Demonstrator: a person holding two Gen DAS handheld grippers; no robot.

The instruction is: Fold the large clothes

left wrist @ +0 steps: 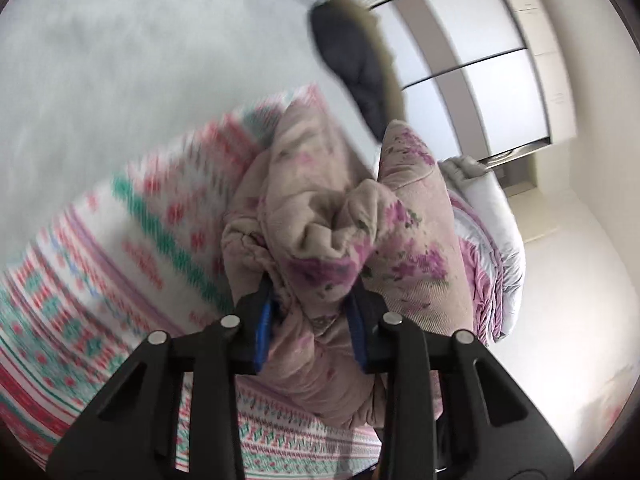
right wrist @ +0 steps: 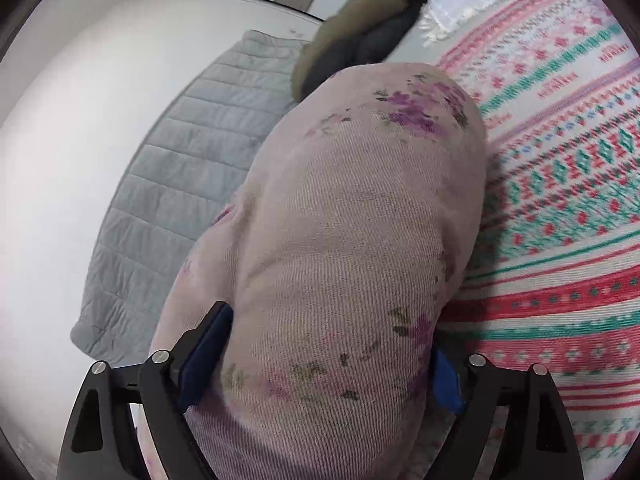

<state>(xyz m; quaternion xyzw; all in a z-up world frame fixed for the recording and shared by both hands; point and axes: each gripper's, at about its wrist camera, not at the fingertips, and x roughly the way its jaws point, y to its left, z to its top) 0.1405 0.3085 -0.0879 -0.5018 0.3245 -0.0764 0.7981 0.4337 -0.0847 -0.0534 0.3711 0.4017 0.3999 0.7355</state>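
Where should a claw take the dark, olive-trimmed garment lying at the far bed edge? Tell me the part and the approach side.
Take the dark, olive-trimmed garment at its narrow near end, judging by its long bunched shape. Come from the patterned bedspread side, past the pink floral padded garment; its other side seems to overhang the bed edge.

Garment [left wrist: 320, 216]: bunched between the left gripper's [left wrist: 310, 312] fingers [left wrist: 262, 320], heaped ahead of them on the blanket [left wrist: 120, 240]. Jacket [left wrist: 352, 60]: on the bed, beyond the garment. Garment [right wrist: 352, 220], right view: bulging between the right gripper's [right wrist: 320, 344] fingers [right wrist: 204, 356]. Blanket [right wrist: 560, 160]: right of the fingers. Quilt [right wrist: 168, 184]: left of them. Jacket [right wrist: 360, 40]: ahead.
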